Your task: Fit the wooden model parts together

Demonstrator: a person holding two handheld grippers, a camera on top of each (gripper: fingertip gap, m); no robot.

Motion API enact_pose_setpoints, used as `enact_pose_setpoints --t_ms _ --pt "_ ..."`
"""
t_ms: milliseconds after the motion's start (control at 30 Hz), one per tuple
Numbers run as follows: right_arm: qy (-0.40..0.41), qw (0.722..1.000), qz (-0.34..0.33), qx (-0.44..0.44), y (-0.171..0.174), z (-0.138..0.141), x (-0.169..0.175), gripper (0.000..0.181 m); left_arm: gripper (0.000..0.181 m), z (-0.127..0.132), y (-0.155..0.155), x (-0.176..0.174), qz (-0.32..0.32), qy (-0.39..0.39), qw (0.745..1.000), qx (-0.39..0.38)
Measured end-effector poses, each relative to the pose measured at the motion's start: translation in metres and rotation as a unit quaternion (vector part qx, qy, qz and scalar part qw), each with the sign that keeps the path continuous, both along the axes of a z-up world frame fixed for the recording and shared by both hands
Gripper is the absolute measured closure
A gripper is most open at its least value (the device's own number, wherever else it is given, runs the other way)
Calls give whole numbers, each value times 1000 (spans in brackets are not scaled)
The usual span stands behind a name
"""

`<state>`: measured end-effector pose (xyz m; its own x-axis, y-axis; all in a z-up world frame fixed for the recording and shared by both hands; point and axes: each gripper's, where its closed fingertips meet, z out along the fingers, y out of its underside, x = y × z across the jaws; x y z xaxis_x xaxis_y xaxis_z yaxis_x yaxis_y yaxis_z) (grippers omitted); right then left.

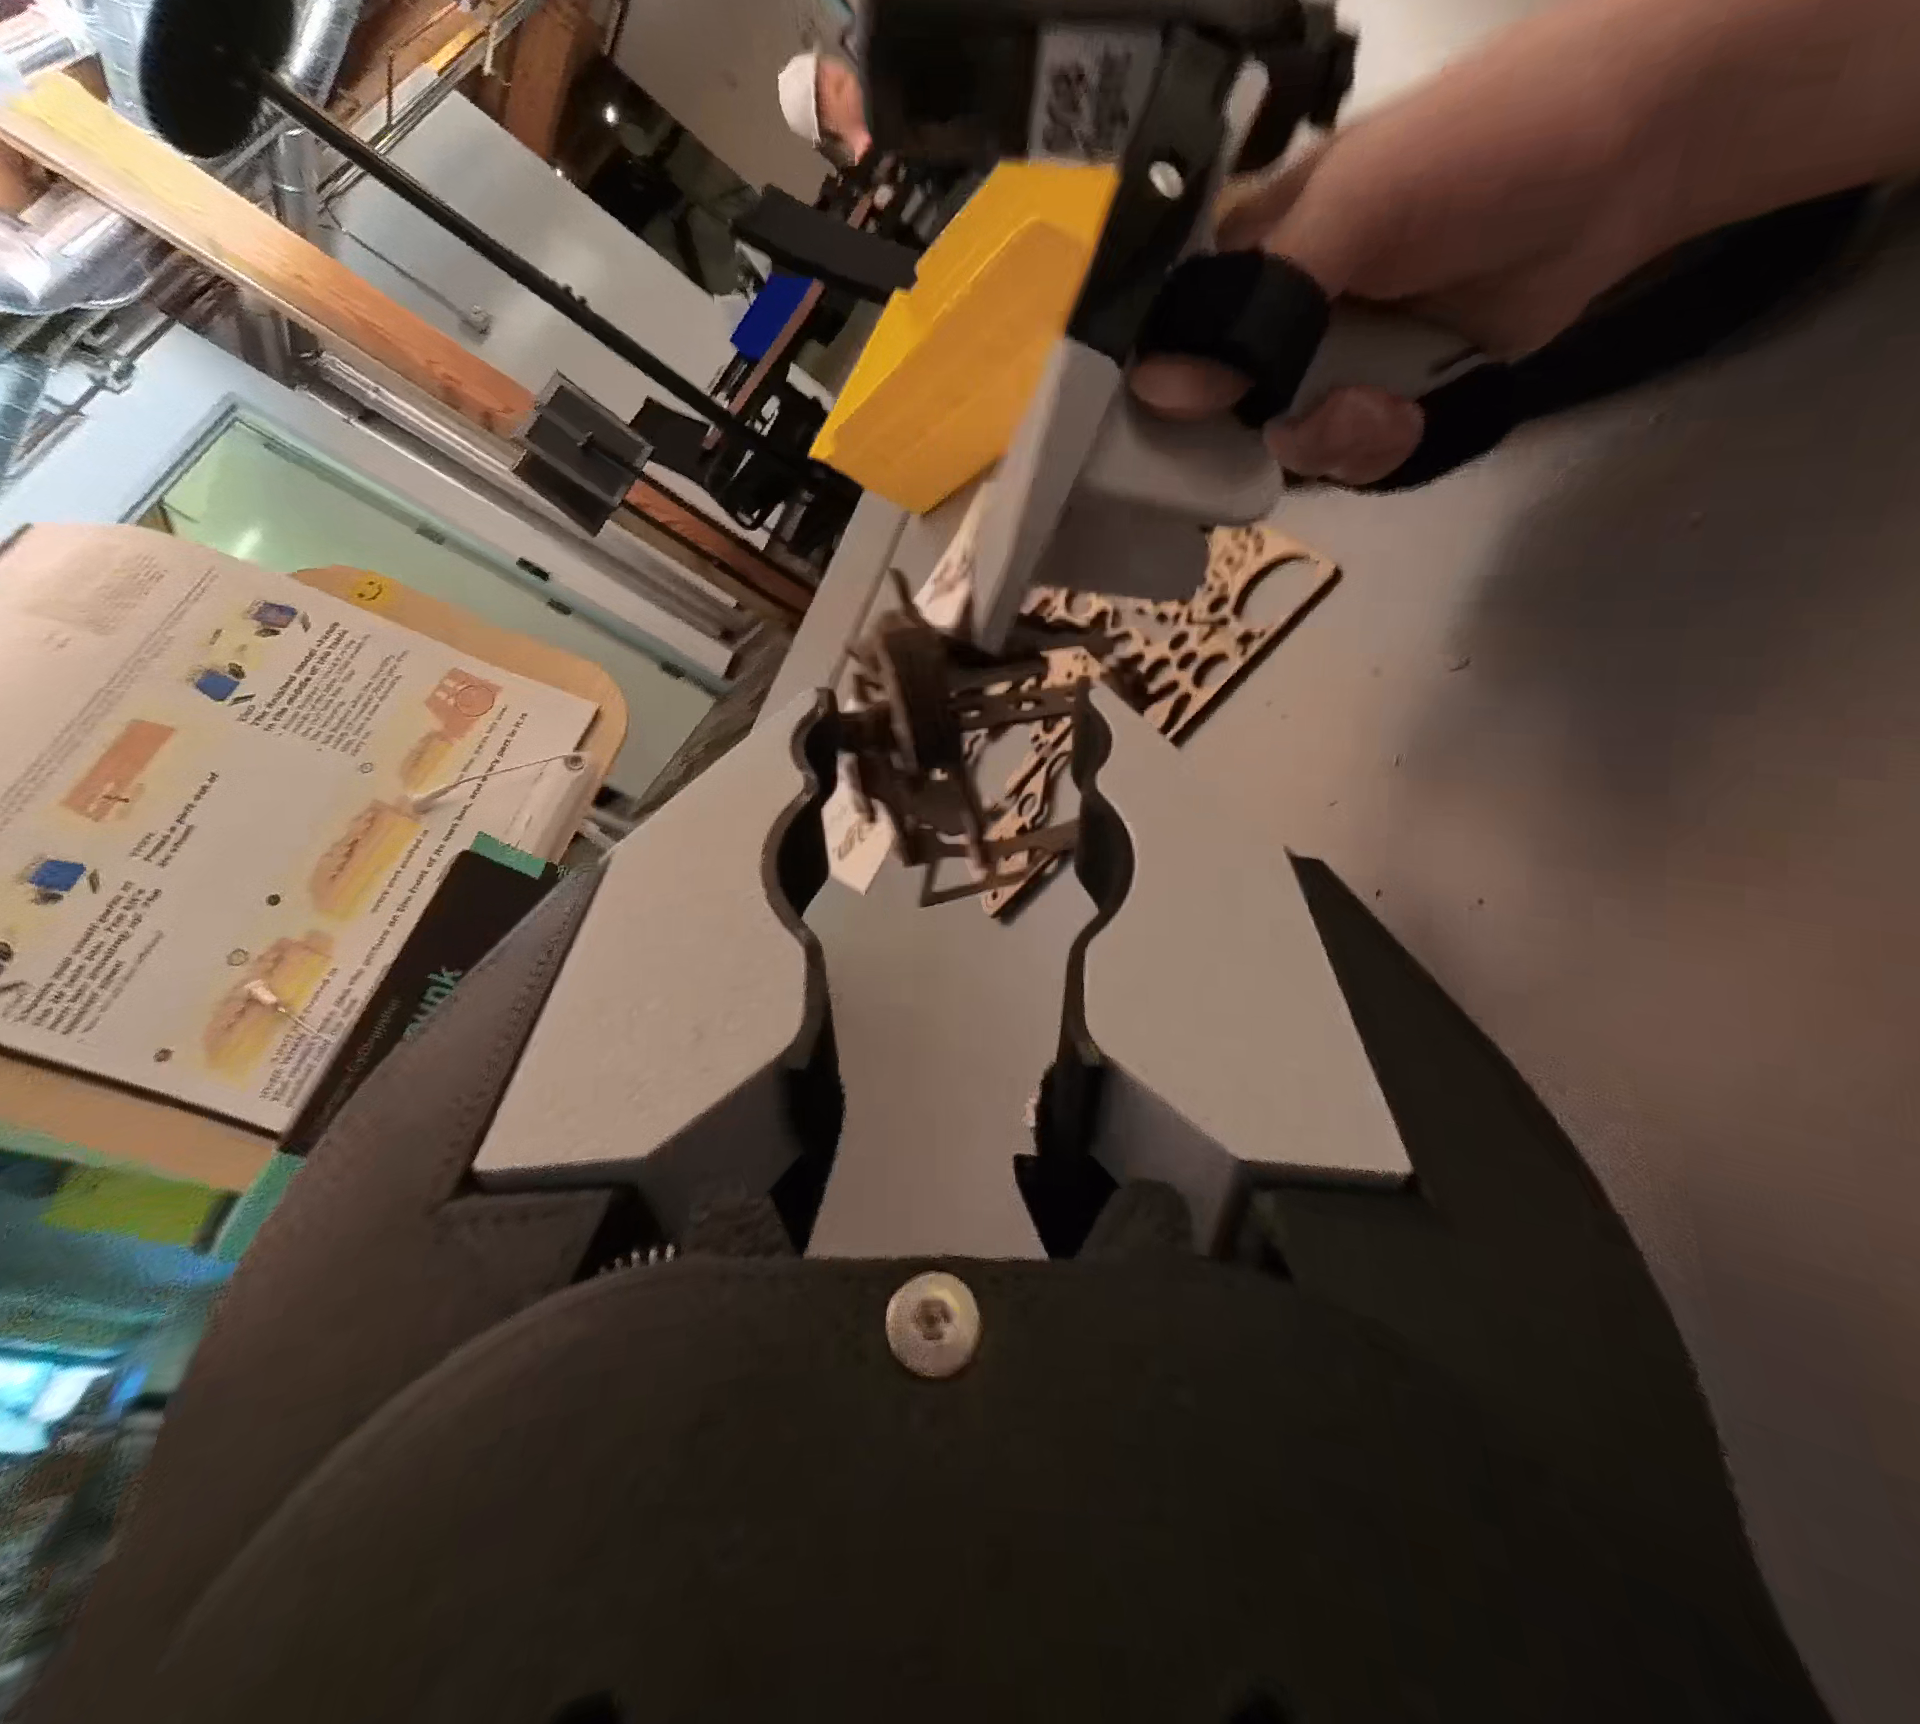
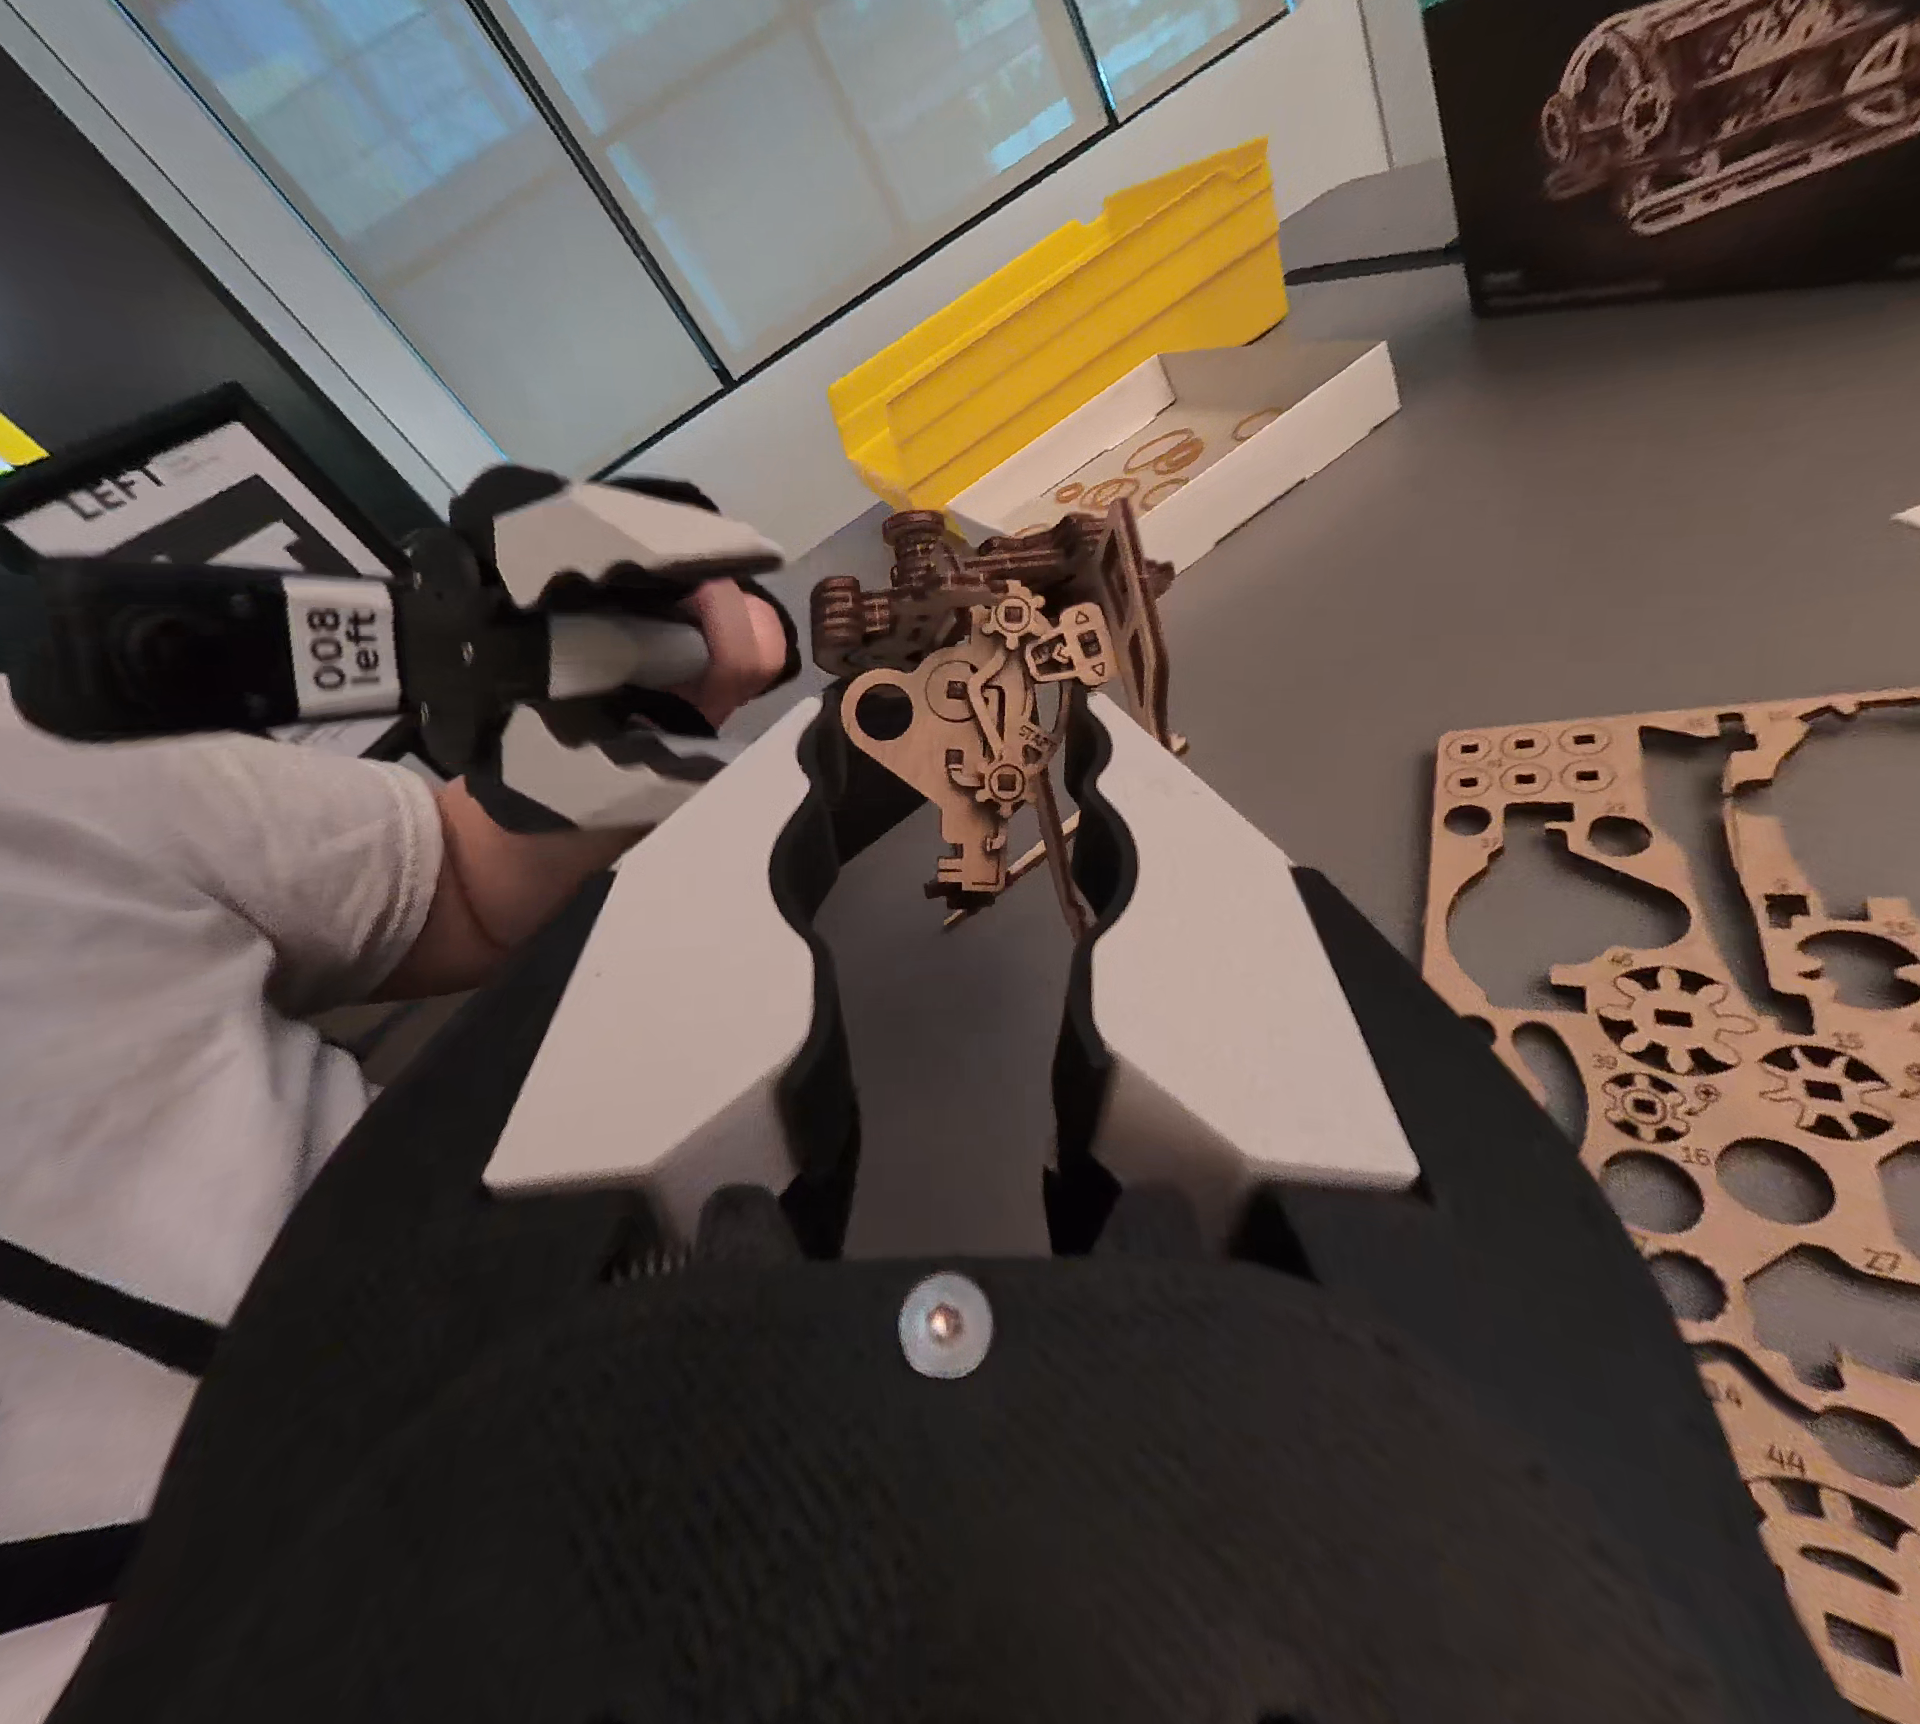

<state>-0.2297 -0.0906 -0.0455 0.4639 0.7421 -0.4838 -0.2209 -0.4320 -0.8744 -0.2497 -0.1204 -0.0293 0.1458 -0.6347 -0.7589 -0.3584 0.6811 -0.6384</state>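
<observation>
The partly built wooden model (image 2: 987, 698) has gears and a thin frame. It sits tilted between the fingertips of my right gripper (image 2: 961, 729), which is closed on its sides and holds it just above the grey table (image 2: 1558, 552). In the left wrist view the model (image 1: 935, 770) lies just past the tips of my left gripper (image 1: 961, 729). The right gripper's finger (image 1: 1013, 511) comes down onto its top. My left gripper (image 2: 748, 661) is open at the model's left end and grips nothing.
A punched-out wooden sheet (image 2: 1662, 1051) lies to the right and shows behind the model (image 1: 1195, 635). A yellow bin (image 2: 1091, 324), a white tray of rings (image 2: 1299, 407) and the kit box (image 2: 1683, 64) stand farther back. An instruction booklet (image 1: 260, 791) is at the left.
</observation>
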Motion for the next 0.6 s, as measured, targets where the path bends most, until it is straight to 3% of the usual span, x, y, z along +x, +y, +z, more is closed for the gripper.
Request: enact_pose_setpoints --t_ms 33,167,367,500,600 --pt "-3 1000 5 -5 -1 -2 0 140 141 11 0 -6 -8 -20 1000 -21" --pt "-33 999 21 0 -4 -9 -4 140 139 59 16 -24 -51 -101 972 -205" --pt "-49 998 42 19 -10 -10 -13 140 116 10 58 1 -70 34 934 -350" --pt "-73 996 37 38 -11 -12 -14 140 115 4 48 13 -142 54 875 -459" --pt "-90 994 35 52 -11 -14 -16 140 120 -3 48 14 -150 72 866 -472"
